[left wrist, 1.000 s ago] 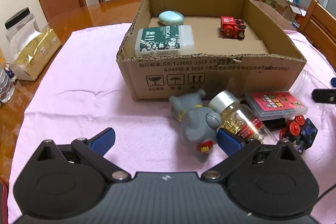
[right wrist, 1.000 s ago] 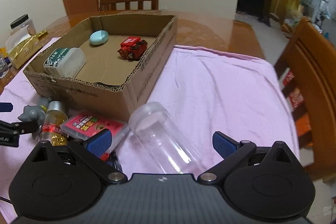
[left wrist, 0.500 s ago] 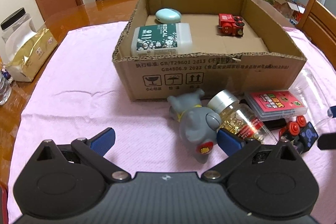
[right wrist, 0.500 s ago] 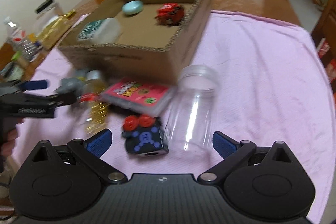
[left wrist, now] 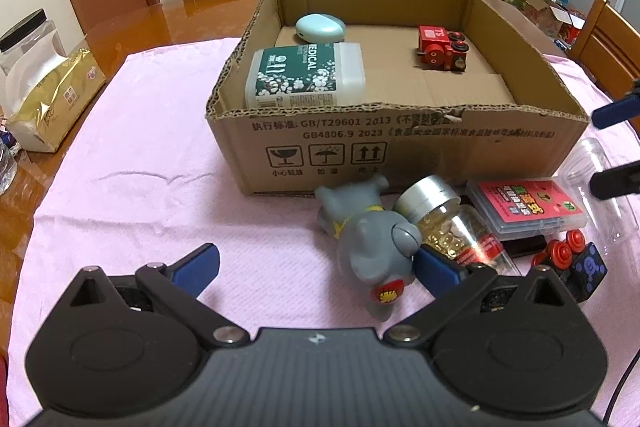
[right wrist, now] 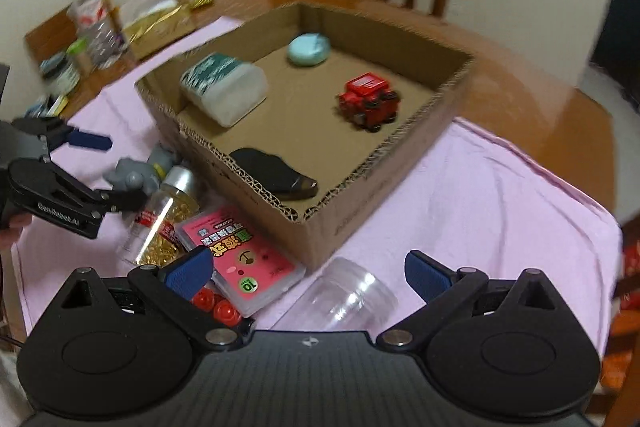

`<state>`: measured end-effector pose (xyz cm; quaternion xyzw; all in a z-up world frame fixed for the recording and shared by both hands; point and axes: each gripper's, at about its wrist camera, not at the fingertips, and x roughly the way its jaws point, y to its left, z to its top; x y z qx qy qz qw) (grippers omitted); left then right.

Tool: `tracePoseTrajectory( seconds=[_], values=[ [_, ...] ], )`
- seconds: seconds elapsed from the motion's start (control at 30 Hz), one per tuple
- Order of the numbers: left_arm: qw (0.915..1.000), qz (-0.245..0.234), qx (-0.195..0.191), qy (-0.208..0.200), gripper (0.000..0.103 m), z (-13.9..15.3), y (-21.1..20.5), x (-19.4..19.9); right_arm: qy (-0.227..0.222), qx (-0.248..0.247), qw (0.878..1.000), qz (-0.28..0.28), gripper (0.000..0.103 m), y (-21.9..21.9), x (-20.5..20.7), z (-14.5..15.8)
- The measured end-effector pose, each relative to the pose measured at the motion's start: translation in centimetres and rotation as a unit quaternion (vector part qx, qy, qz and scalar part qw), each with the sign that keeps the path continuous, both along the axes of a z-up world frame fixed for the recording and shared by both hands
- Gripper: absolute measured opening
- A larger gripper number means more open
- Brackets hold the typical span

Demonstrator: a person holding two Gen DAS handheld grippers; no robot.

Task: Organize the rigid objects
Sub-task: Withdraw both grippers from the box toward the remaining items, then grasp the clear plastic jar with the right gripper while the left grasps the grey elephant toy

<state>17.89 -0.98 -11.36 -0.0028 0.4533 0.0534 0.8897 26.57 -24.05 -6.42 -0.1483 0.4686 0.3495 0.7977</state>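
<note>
Flanking grey elephant toy [left wrist: 370, 251]: left hand-held gripper [left wrist: 320, 269]

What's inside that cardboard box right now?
The cardboard box holds a white medical bottle, a pale blue oval case, a red toy train and a flat black object. Its front wall hides that black object from the left camera.

Soft indoor light was even; the left wrist view stayed sharp, the right smeared with motion blur, edges bowed.
</note>
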Motion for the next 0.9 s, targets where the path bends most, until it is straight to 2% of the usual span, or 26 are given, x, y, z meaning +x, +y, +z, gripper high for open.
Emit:
tracePoseTrajectory(
  seconds=[0.07, 0.27, 0.5, 0.63, 0.73, 0.9],
  values=[
    [1.0, 0.002, 0.0, 0.0, 0.102, 0.0, 0.0, -0.1, 0.024, -0.008, 1.0, 0.014, 0.103, 0.2, 0.4, -0.7],
    [0.9999, 0.006, 0.011, -0.007, 0.102, 0.7, 0.6, -1.2, 0.051, -0.016, 0.998, 0.015, 0.103, -1.0, -1.8, -0.8],
    [0.9985, 0.019, 0.051, 0.001, 0.102, 1.2, 3.1, -2.7, 0.063, -0.024, 0.998, 0.004, 0.103, -1.2, -6.1, -0.7],
    [0.9977, 0.033, 0.058, 0.01, 0.102, 1.4, 4.6, -3.2, 0.065, -0.039, 0.997, -0.003, 0.103, -0.7, -8.2, -0.8],
    [0.9981, 0.015, 0.06, 0.01, 0.102, 1.6, 4.7, -3.7, 0.063, -0.057, 0.996, -0.004, 0.103, -0.3, -9.5, -1.0],
    [0.9971, -0.062, 0.043, 0.013, 0.102, 2.3, 3.9, -4.1, 0.055, -0.086, 0.995, -0.008, 0.103, -0.2, -10.6, -1.3]
  ],
)
